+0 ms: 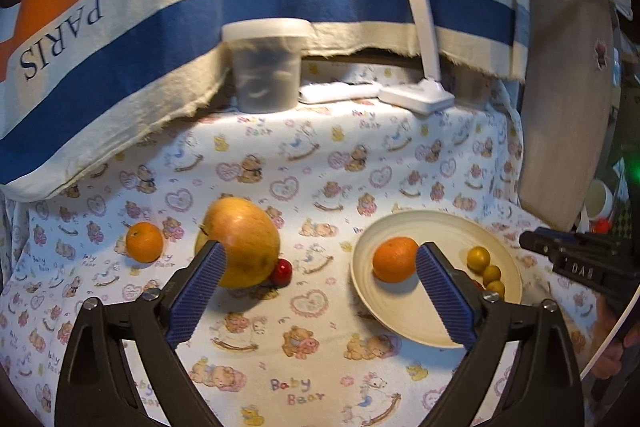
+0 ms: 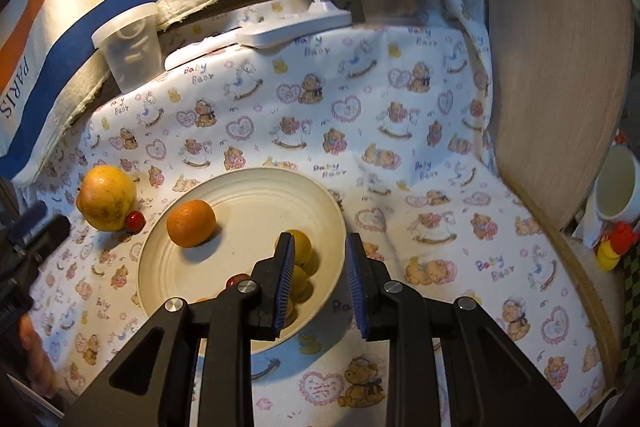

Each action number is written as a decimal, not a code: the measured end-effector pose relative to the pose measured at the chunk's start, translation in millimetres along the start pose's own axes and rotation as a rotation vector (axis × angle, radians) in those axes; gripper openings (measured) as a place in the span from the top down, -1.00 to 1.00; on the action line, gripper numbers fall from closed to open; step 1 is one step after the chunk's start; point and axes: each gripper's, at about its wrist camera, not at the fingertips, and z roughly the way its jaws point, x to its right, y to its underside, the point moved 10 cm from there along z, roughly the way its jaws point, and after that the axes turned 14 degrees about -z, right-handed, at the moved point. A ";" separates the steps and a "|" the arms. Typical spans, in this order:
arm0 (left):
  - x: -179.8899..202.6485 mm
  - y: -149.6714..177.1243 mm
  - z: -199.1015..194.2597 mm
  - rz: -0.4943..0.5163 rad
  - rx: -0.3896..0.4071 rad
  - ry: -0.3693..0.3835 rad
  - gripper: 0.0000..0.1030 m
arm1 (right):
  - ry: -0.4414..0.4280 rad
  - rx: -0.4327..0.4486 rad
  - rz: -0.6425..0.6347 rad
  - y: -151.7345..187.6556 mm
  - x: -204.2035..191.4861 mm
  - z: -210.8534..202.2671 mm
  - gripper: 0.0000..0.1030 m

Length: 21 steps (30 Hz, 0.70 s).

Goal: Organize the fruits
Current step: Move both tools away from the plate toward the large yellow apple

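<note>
In the left wrist view my left gripper (image 1: 320,251) stands wide open above the bear-print cloth, with nothing between its blue pads. Behind its left finger lies a big yellow-red fruit (image 1: 240,243), a small orange (image 1: 145,242) to its left and a red cherry tomato (image 1: 281,270) against its right side. A cream plate (image 1: 436,323) holds an orange (image 1: 395,259) and three small yellow fruits (image 1: 478,258). My right gripper (image 2: 320,239) hovers over the near rim of the plate (image 2: 340,223), jaws close together and empty, beside the yellow fruits (image 2: 302,245).
At the back stand a lidded translucent tub (image 1: 266,67), a white remote (image 1: 336,91) and a white desk lamp (image 1: 416,95), under a striped PARIS cloth (image 1: 120,39). A wooden chair back (image 2: 560,67) bounds the right side, with a mug (image 2: 616,191) beyond it.
</note>
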 end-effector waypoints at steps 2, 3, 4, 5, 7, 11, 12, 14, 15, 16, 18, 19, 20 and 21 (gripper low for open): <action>-4.7 -3.8 -2.7 -0.007 0.014 -0.006 -0.93 | -0.003 0.004 -0.010 -0.6 -3.0 -0.4 0.41; -6.2 -5.2 -3.7 -0.012 0.021 -0.008 -0.93 | -0.002 0.008 -0.014 -1.1 -3.8 -0.8 0.25; -7.8 -6.5 -4.7 -0.017 0.025 -0.009 -0.93 | 0.005 0.012 -0.017 -1.5 -3.8 -1.4 0.16; -9.2 -7.4 -5.2 -0.021 0.028 -0.009 -0.93 | 0.023 0.018 -0.017 -2.3 -2.4 -2.4 -0.08; -11.3 -8.7 -5.4 -0.026 0.031 -0.011 -0.93 | 0.041 0.024 -0.010 -2.3 0.5 -3.6 -0.32; -17.0 -10.4 -4.6 -0.035 0.033 -0.024 -0.93 | 0.033 0.015 0.012 -0.8 4.5 -1.1 -0.35; -19.0 -11.3 -4.2 -0.039 0.033 -0.027 -0.93 | 0.038 0.016 0.013 -0.7 5.1 -0.8 -0.35; -22.8 -12.5 -4.5 -0.050 0.033 -0.033 -0.93 | 0.049 0.023 0.001 -1.4 4.2 -1.1 -0.44; -25.0 -13.2 -4.6 -0.058 0.033 -0.033 -0.93 | 0.054 0.031 -0.008 -2.4 2.7 -1.9 -0.59; -27.0 -14.0 -5.0 -0.065 0.033 -0.033 -0.93 | 0.059 0.045 -0.017 -3.8 1.0 -3.5 -0.66; -31.0 -16.3 -6.9 -0.082 0.032 -0.026 -0.93 | 0.075 0.071 -0.038 -6.8 -2.4 -7.1 -0.69; -32.6 -17.7 -8.2 -0.088 0.034 -0.021 -0.93 | 0.088 0.082 -0.056 -8.1 -4.5 -8.5 -0.69; -34.5 -19.5 -9.3 -0.093 0.036 -0.019 -0.93 | 0.098 0.089 -0.072 -9.3 -6.5 -9.4 -0.69; -36.9 -21.5 -10.5 -0.097 0.040 -0.021 -0.93 | 0.106 0.096 -0.087 -10.4 -8.4 -10.0 -0.69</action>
